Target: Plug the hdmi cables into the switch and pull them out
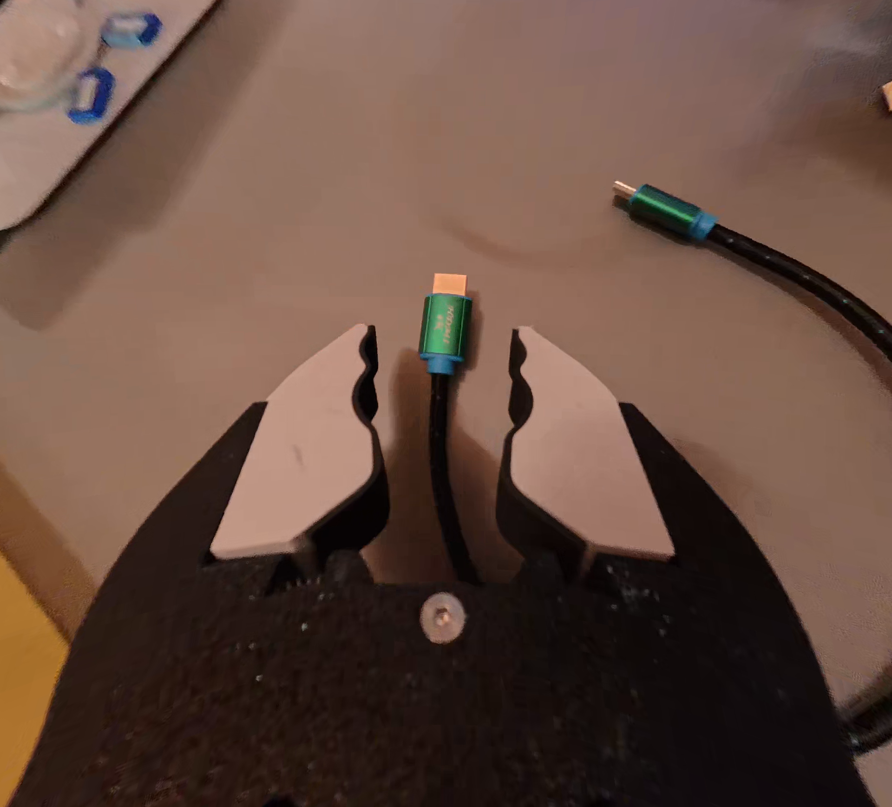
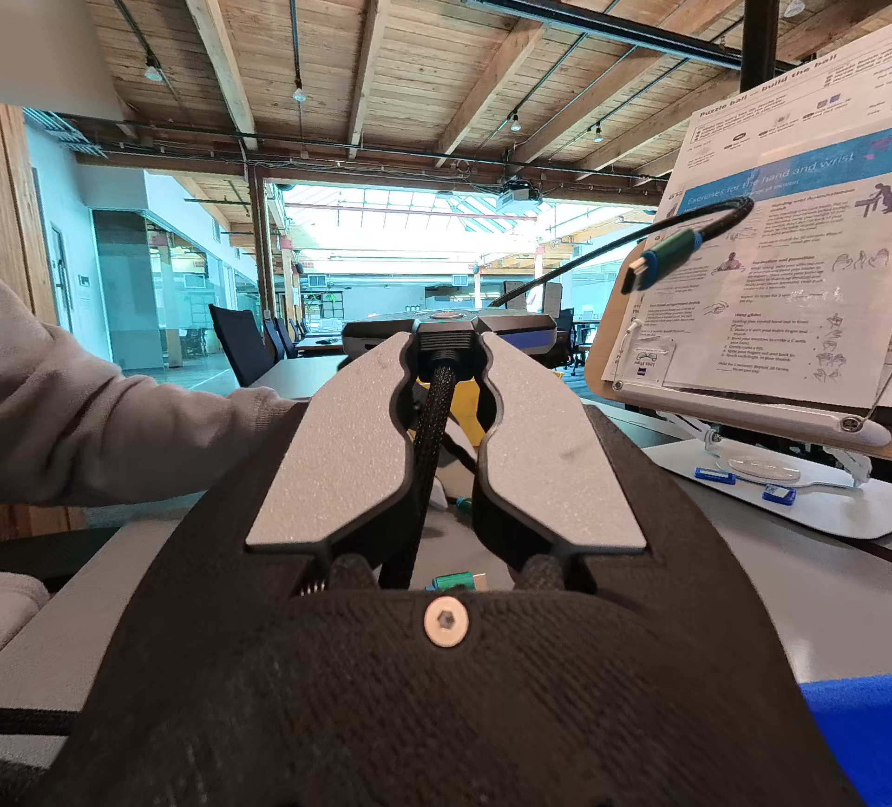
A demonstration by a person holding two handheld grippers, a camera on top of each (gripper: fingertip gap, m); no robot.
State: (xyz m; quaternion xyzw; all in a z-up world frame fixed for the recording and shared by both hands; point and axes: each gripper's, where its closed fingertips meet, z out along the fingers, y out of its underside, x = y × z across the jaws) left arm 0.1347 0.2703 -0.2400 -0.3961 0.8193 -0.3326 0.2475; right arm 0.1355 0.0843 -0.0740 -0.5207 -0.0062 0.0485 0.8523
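In the left wrist view my left gripper (image 1: 443, 331) is open above the grey table. A green HDMI plug (image 1: 445, 329) with a gold tip lies between the fingertips, touching neither, and its black cable (image 1: 446, 470) runs back under the gripper. A second green HDMI plug (image 1: 668, 212) lies to the right. In the right wrist view my right gripper (image 2: 444, 342) is shut on the ribbed cable collar (image 2: 444, 339) of the dark switch (image 2: 521, 330) and holds it up. A third green plug (image 2: 668, 255) dangles on a cable arcing from behind the switch.
A document stand (image 2: 753, 407) holding papers stands at the right on a white base (image 2: 820, 518) with blue clips; the base also shows in the left wrist view (image 1: 159, 11). A person's grey sleeve (image 2: 96, 422) reaches in from the left. A blue object (image 2: 849, 745) lies near right.
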